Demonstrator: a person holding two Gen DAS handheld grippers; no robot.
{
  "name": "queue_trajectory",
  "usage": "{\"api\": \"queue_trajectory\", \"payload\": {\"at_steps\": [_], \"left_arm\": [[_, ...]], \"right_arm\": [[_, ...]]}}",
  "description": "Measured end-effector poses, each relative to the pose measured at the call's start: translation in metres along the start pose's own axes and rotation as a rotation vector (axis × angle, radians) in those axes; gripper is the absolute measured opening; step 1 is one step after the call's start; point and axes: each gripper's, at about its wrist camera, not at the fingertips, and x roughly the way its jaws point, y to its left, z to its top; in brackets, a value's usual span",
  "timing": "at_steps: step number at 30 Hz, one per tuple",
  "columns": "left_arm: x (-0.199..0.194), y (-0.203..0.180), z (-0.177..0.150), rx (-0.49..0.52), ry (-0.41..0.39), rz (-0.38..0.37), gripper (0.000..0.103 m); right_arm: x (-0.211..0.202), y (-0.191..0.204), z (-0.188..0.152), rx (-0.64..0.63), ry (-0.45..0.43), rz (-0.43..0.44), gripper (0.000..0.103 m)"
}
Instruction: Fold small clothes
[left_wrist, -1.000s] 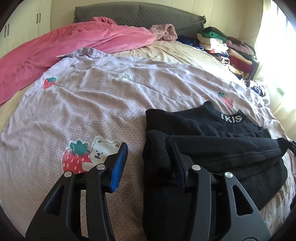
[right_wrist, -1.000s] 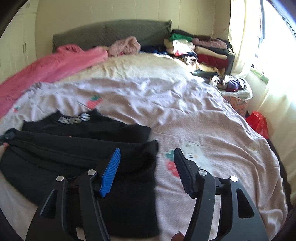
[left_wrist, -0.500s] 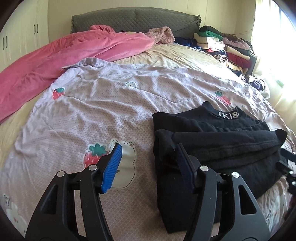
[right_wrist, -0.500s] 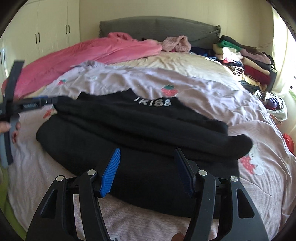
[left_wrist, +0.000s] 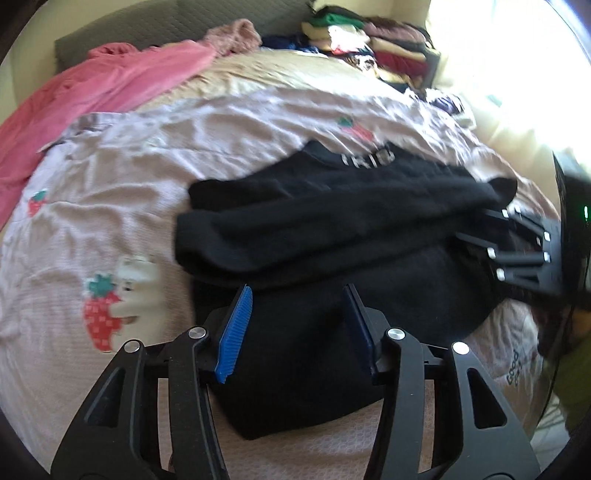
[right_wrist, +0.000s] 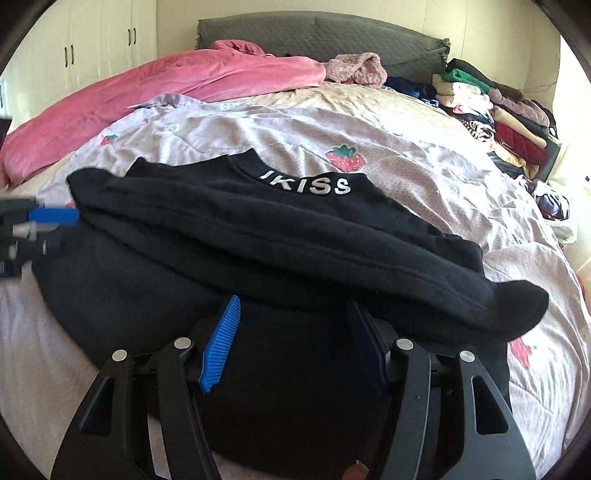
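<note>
A black sweater (left_wrist: 332, 236) with white collar lettering lies on the lilac strawberry-print sheet (left_wrist: 122, 184), sleeves folded across its body. My left gripper (left_wrist: 297, 326) is open and empty, hovering over the sweater's lower hem. My right gripper (right_wrist: 293, 341) is open and empty, also over the lower body of the sweater (right_wrist: 258, 236). The right gripper shows at the right edge of the left wrist view (left_wrist: 517, 247), at the sweater's right side. The left gripper shows blurred at the left edge of the right wrist view (right_wrist: 40, 221).
A pink blanket (right_wrist: 166, 85) lies along the bed's far left. Stacks of folded clothes (right_wrist: 491, 110) sit at the far right by the grey headboard (right_wrist: 325, 37). A white bag of clothes (right_wrist: 554, 206) is at the right edge. Bright window on the right.
Both grippers have swung in over the sweater's lower half; the left one moved right off the bear print. Both stay open. The sweater has not moved.
</note>
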Motion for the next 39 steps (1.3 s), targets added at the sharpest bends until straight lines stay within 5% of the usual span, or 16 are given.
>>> {"api": "queue_trajectory", "payload": {"at_steps": [12,18,23,26,39], "left_arm": [[0.026,0.015,0.023,-0.071,-0.125,0.082,0.047],[0.005,0.055,0.028,-0.211,-0.219,0.102,0.054],[-0.003,0.070,0.028,-0.240,-0.218,0.132,0.055],[0.000,0.074,0.027,-0.251,-0.209,0.128,0.059],[0.028,0.074,0.018,-0.276,-0.141,0.072,0.064]], "right_arm": [[0.032,-0.021,0.041,0.009,-0.005,-0.031,0.059],[0.041,-0.052,0.061,0.092,-0.029,-0.095,0.059],[0.011,-0.076,0.063,0.150,-0.121,-0.114,0.060],[-0.005,-0.091,0.056,0.164,-0.144,-0.143,0.070],[0.010,-0.153,0.029,0.251,-0.019,-0.224,0.071]]}}
